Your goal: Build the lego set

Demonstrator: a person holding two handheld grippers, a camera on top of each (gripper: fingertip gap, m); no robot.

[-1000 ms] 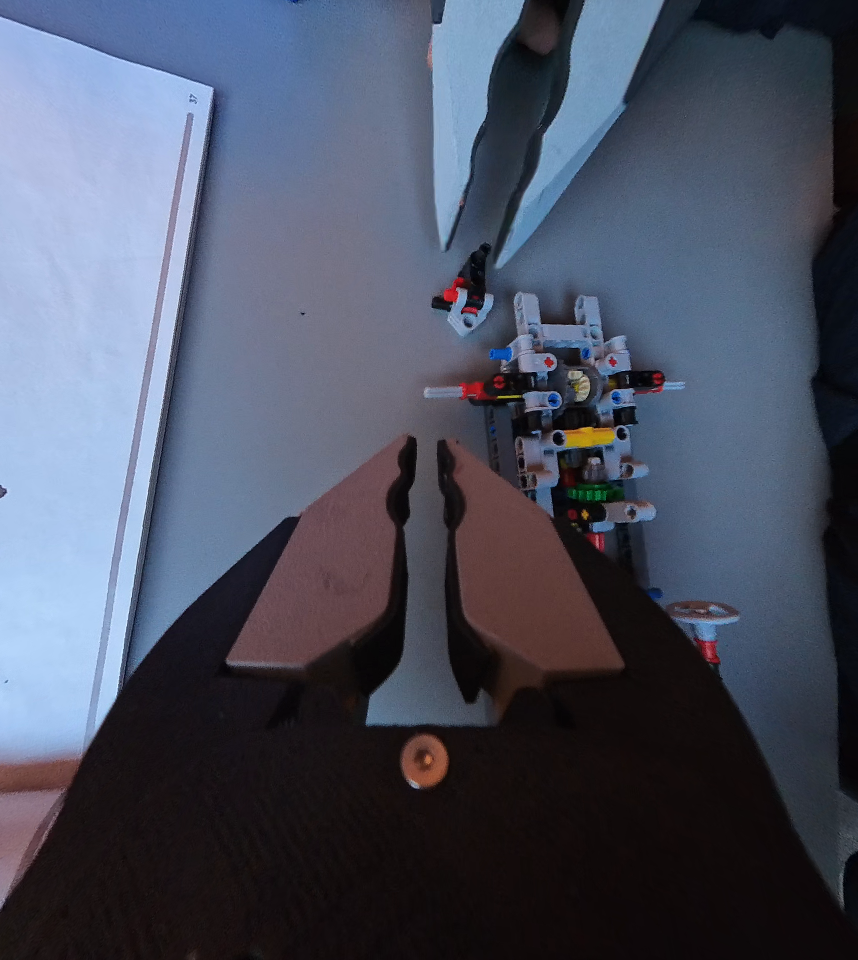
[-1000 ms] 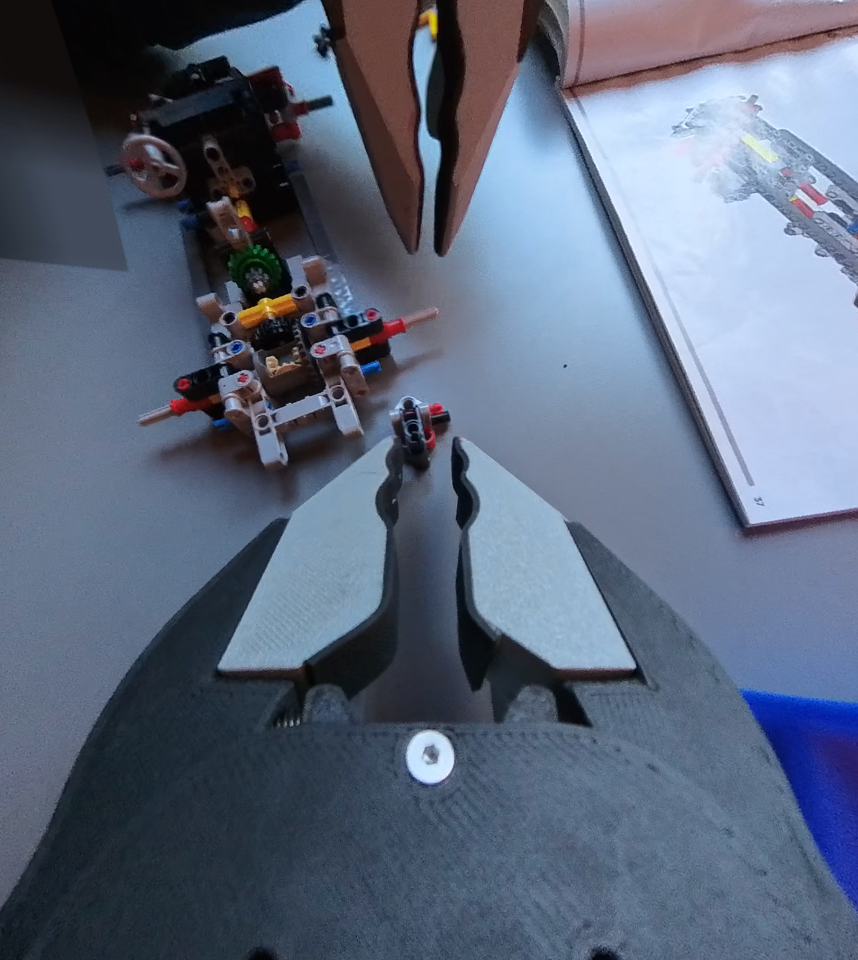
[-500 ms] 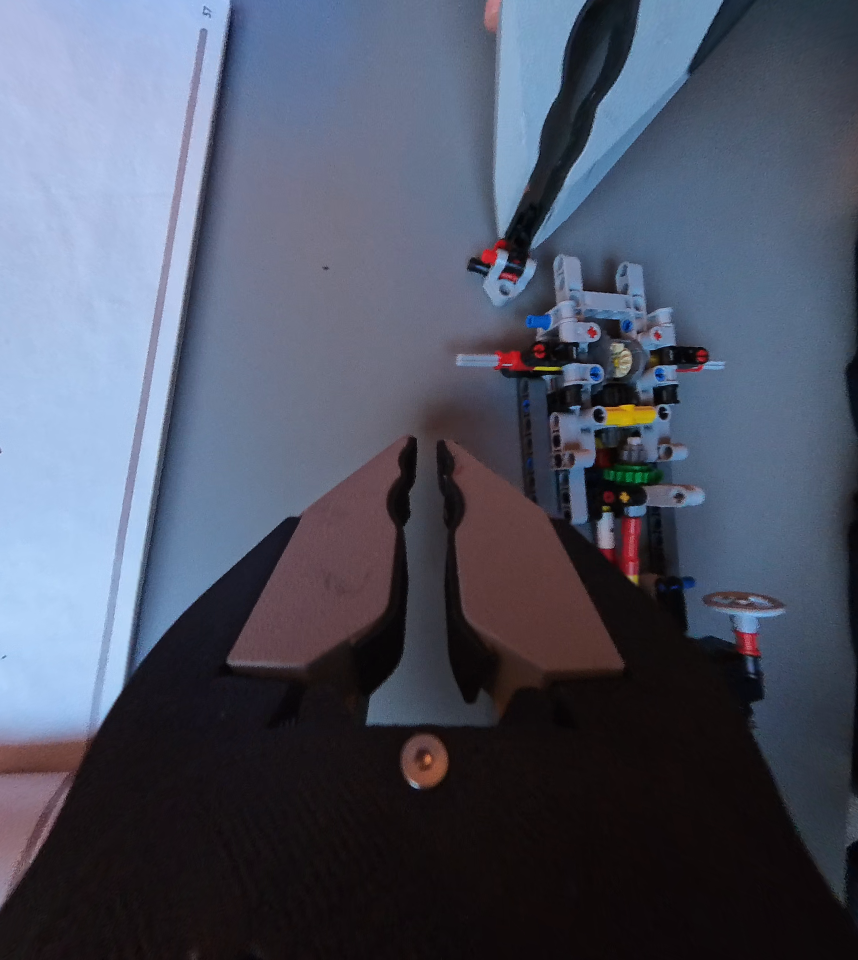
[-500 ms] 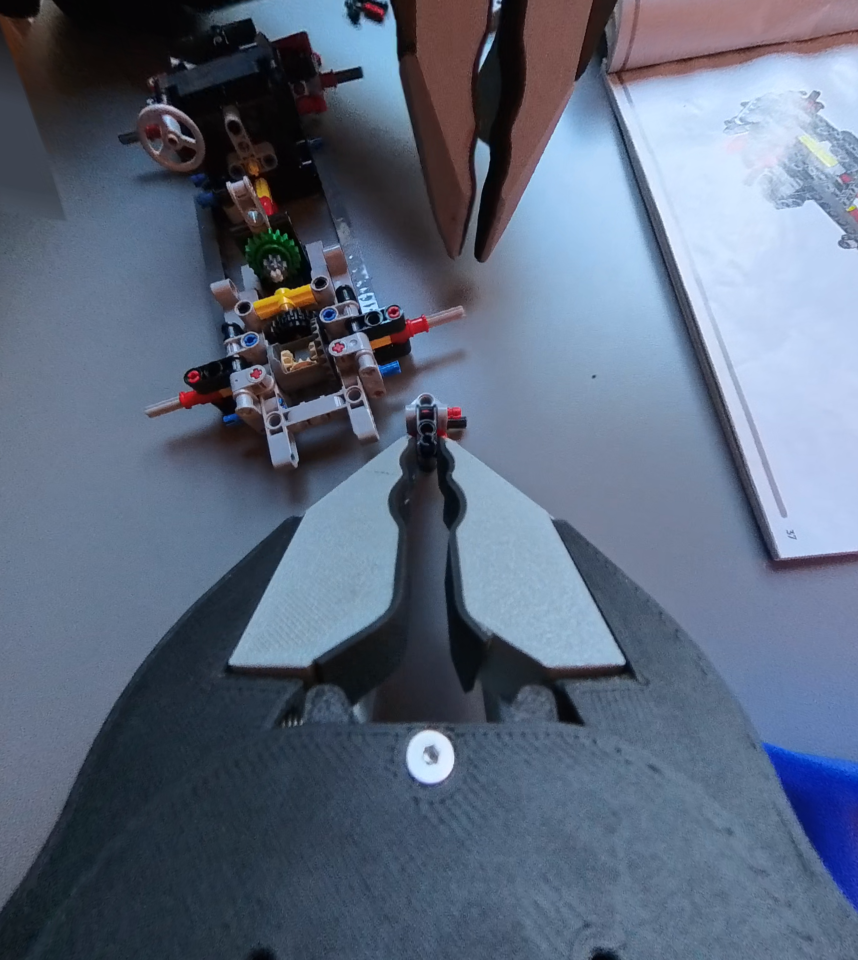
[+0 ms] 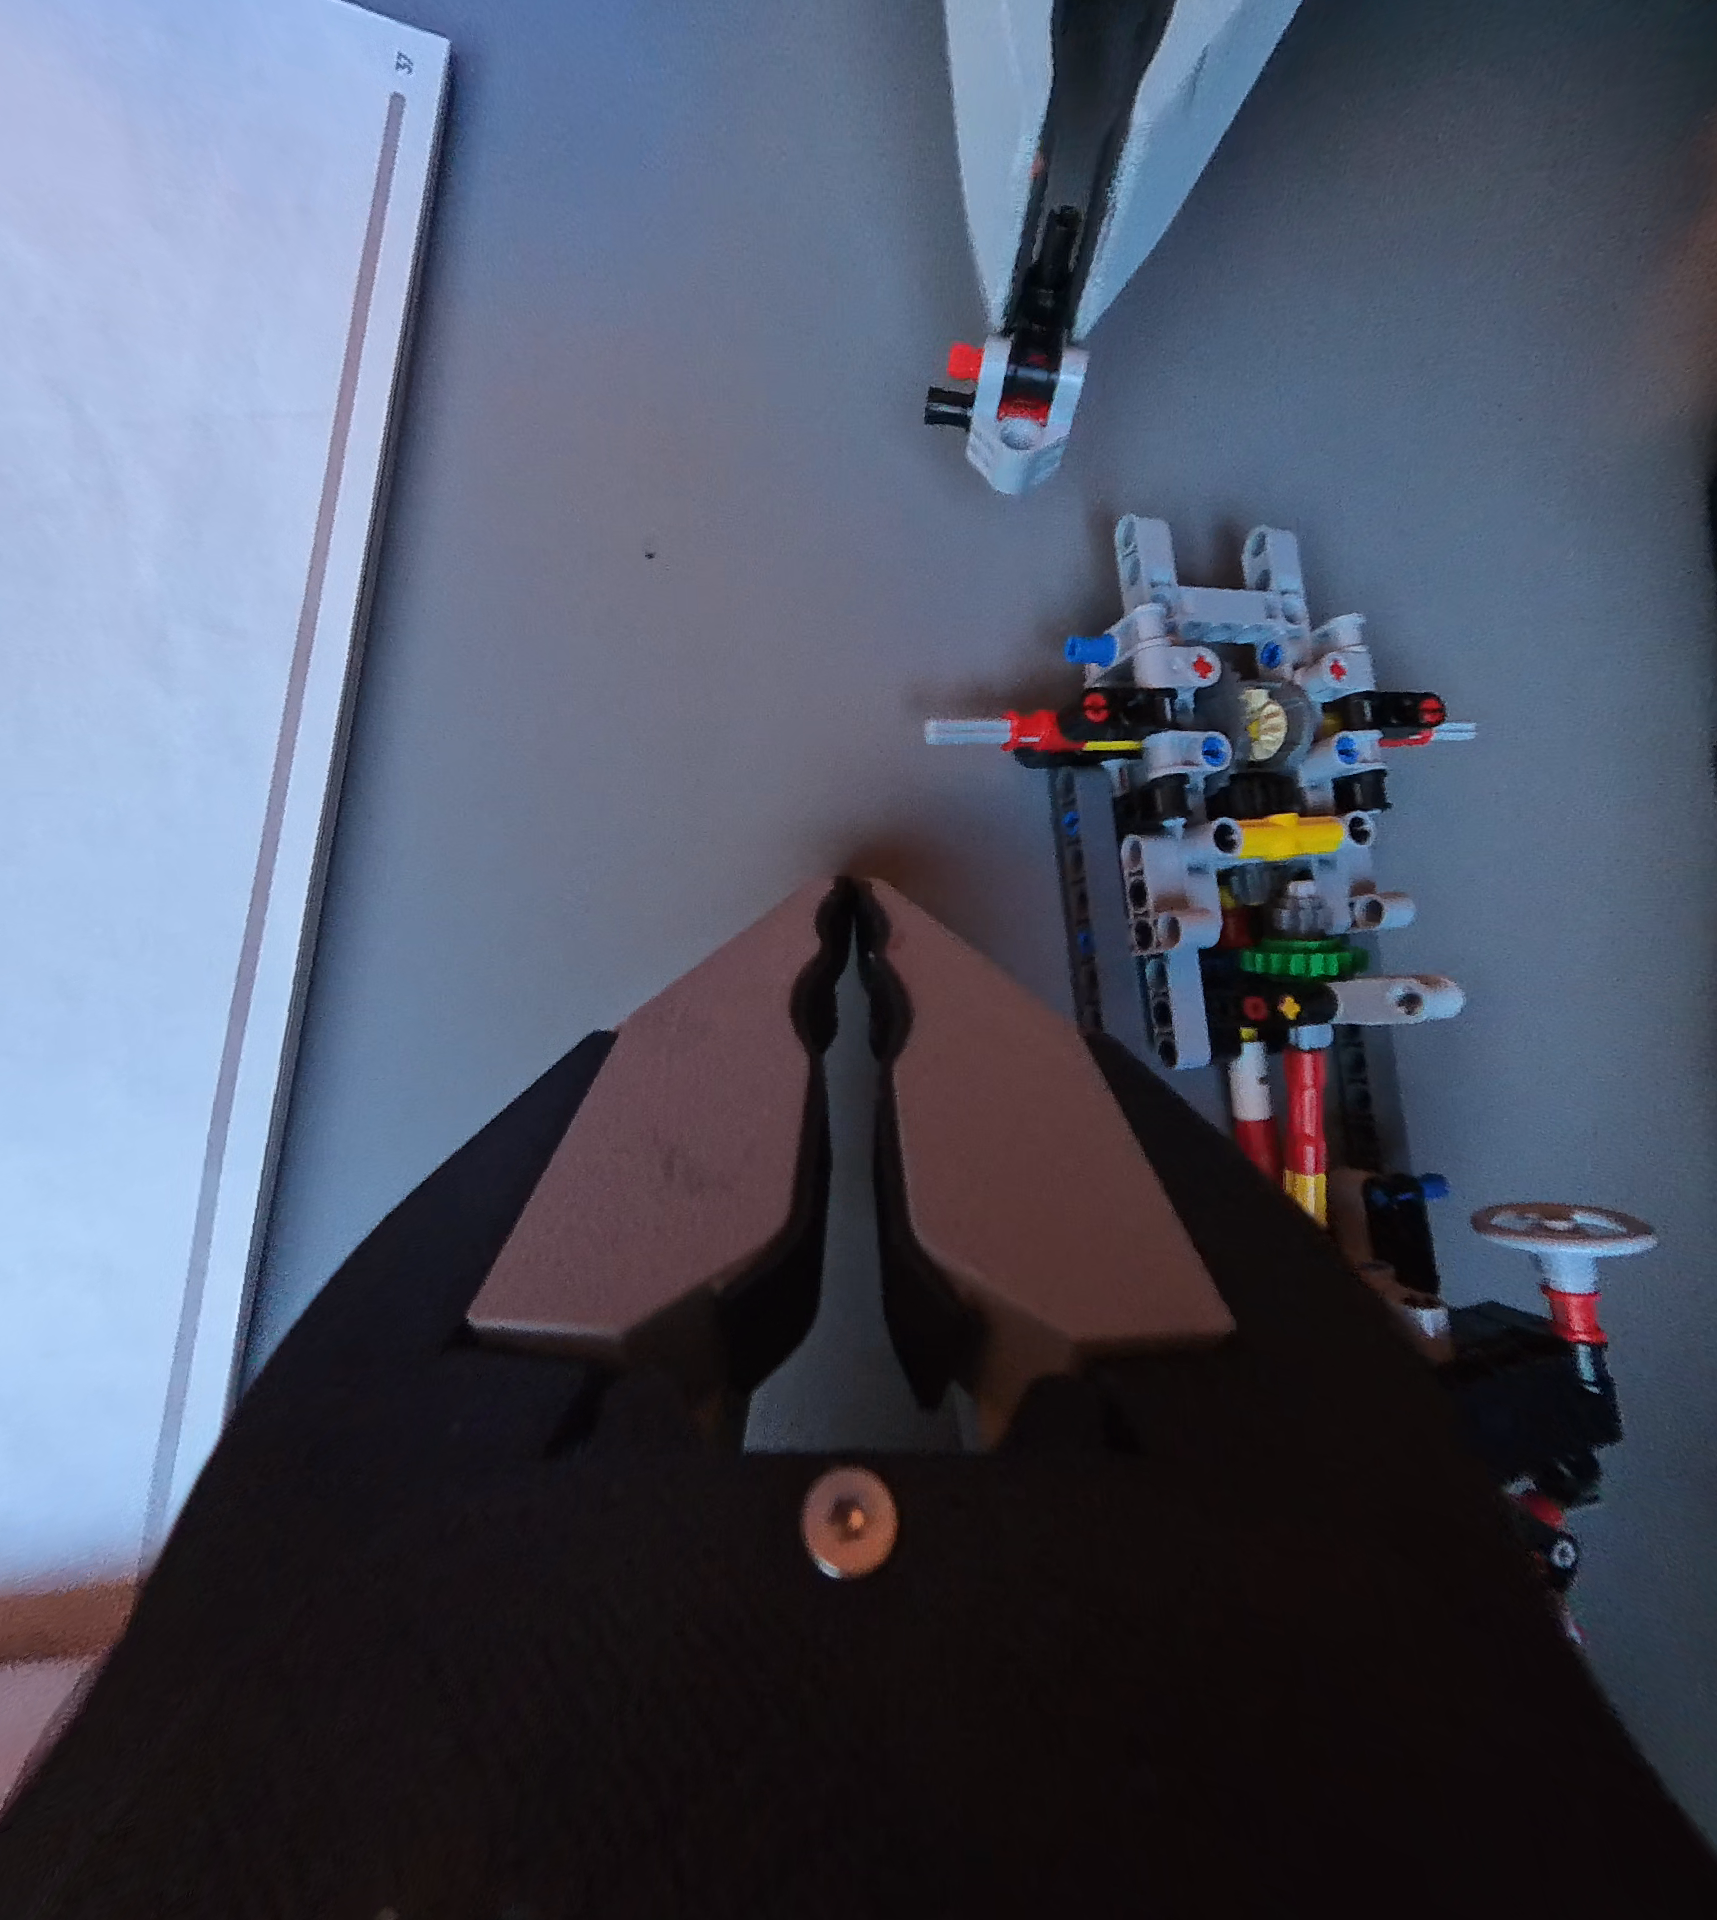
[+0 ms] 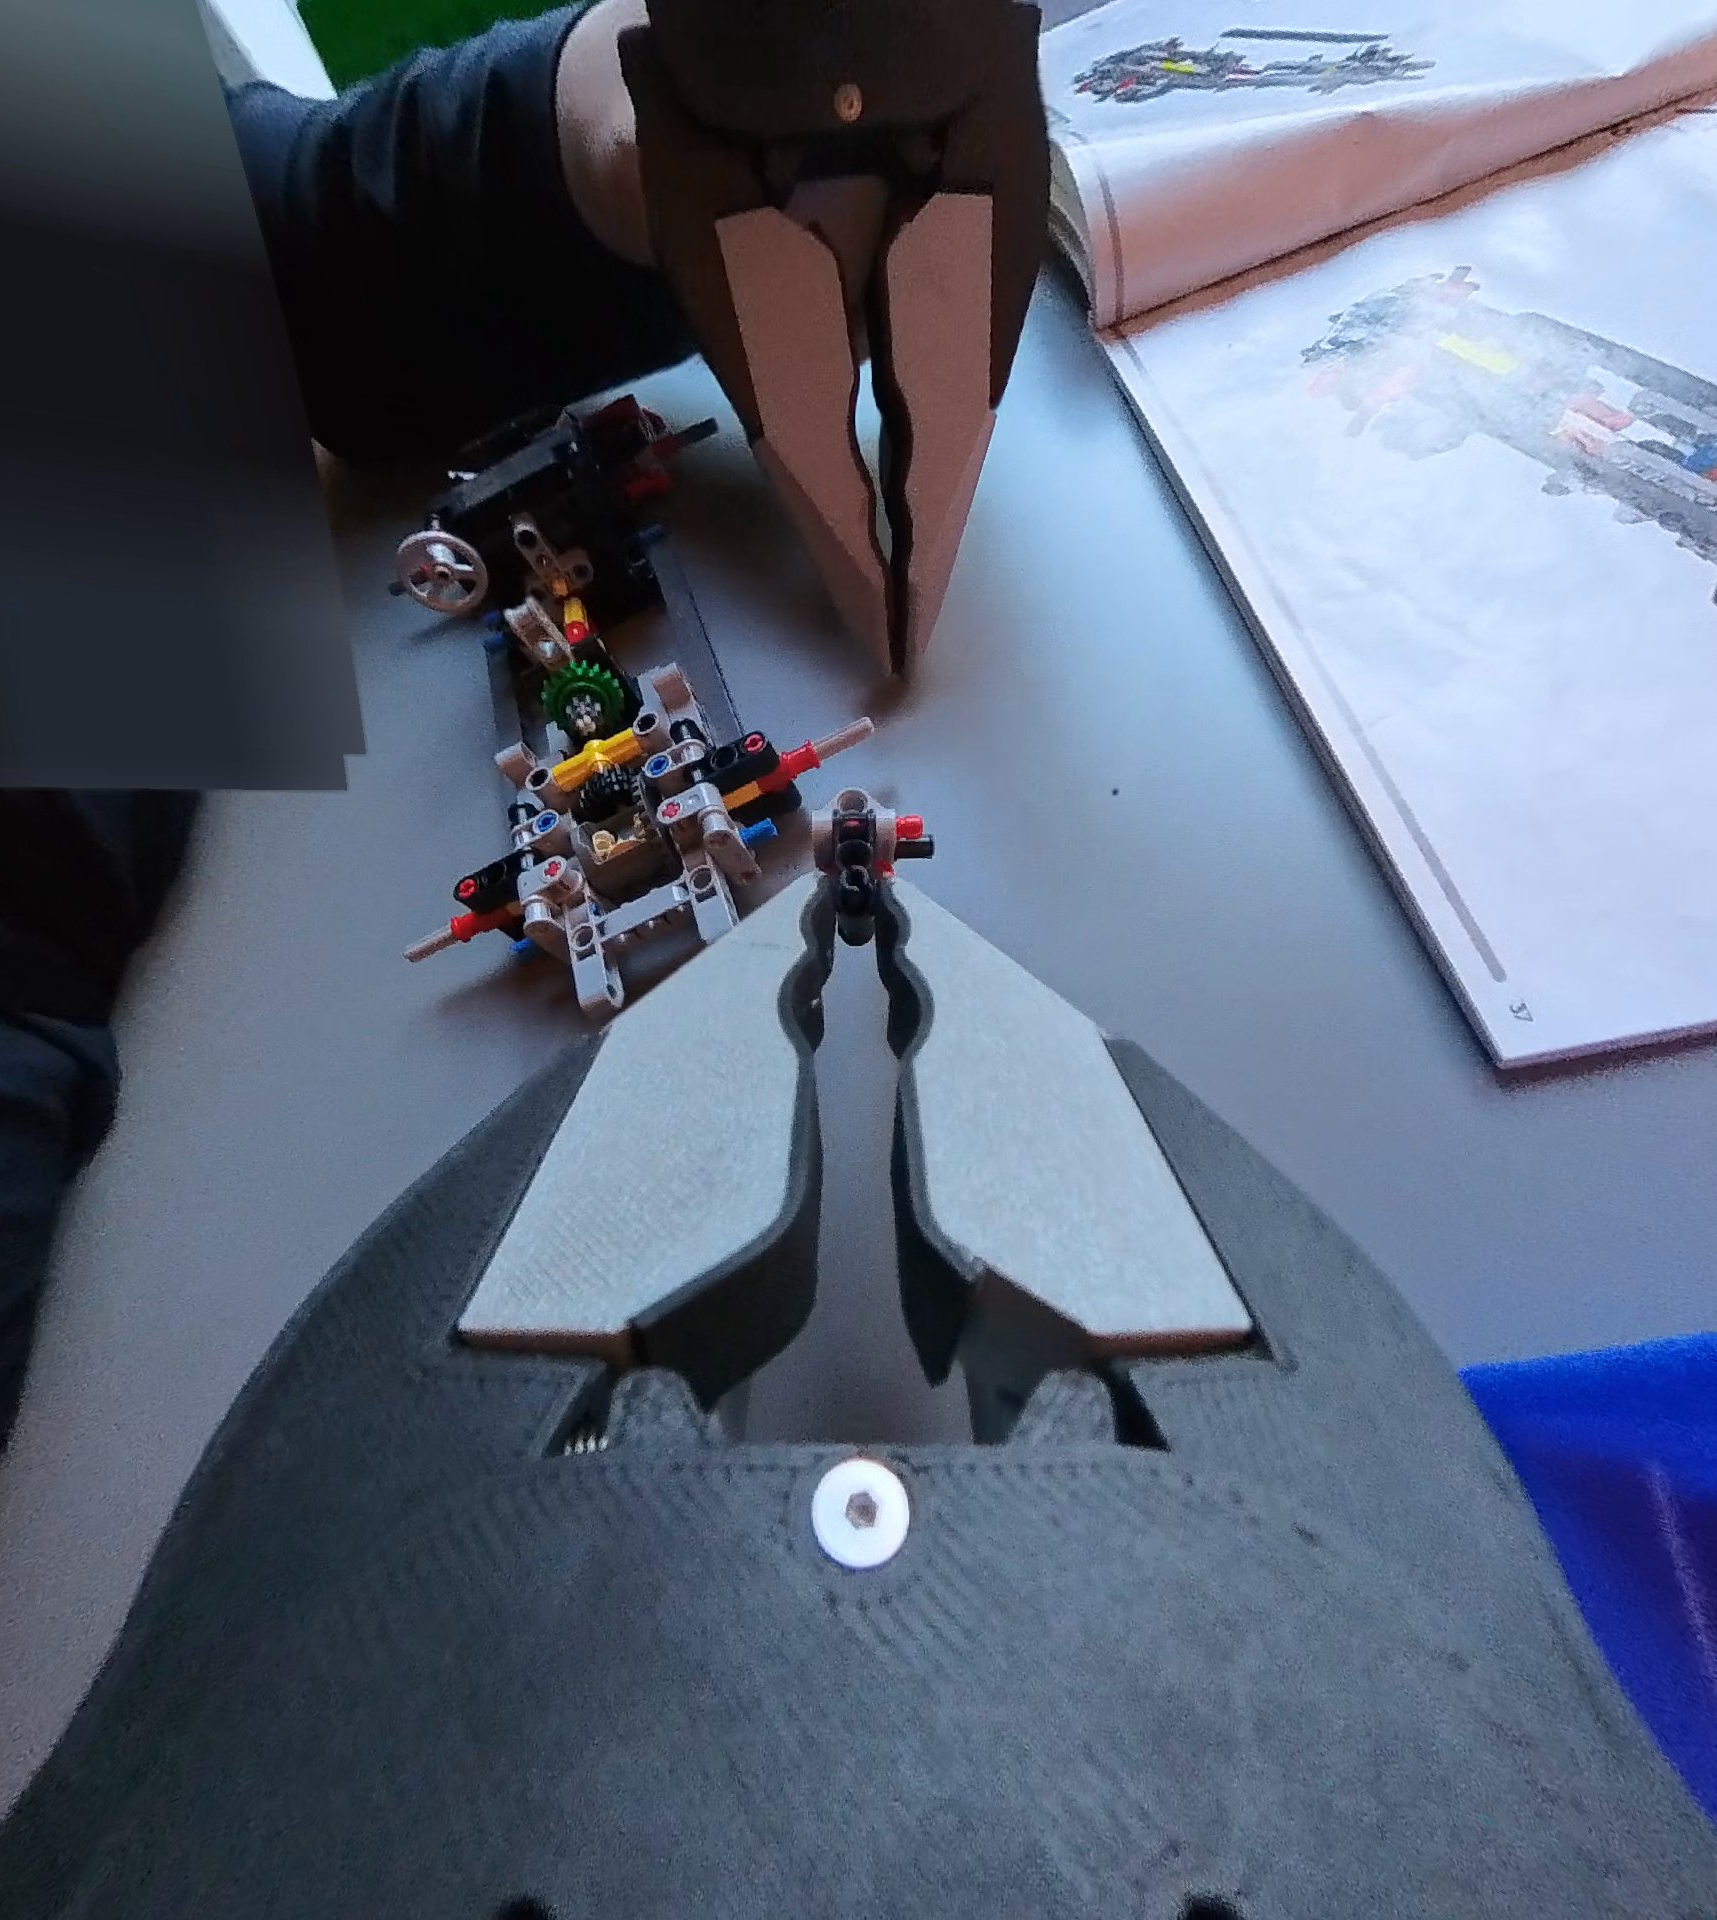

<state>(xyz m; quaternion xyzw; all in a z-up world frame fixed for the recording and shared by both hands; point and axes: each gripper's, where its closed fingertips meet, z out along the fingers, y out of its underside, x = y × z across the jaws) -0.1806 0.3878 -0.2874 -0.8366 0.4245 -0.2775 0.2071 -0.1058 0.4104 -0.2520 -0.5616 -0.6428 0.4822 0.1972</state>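
My right gripper (image 6: 852,906) is shut on a small grey, black and red brick sub-assembly (image 6: 862,836) and holds it just right of the long brick chassis model (image 6: 615,821). The left wrist view shows the same piece (image 5: 1018,400) in the pale fingers (image 5: 1124,156) of the right gripper, above the chassis (image 5: 1249,821). My left gripper (image 5: 852,894) is shut with nothing between its brown pads, its tips close to the grey table (image 5: 677,520) left of the chassis. It also shows in the right wrist view (image 6: 890,634), pointing down.
An open instruction booklet (image 5: 106,623) lies left of my left gripper and at the right in the right wrist view (image 6: 1508,571). A blue container (image 6: 1685,1538) sits at the lower right. A dark sleeve (image 6: 438,229) reaches in behind the chassis. The grippers' ends are close to 9 cm from one another.
My right gripper closed on the small sub-assembly and lifted it slightly beside the chassis. My left gripper's pads came together on air and it lowered toward the table.
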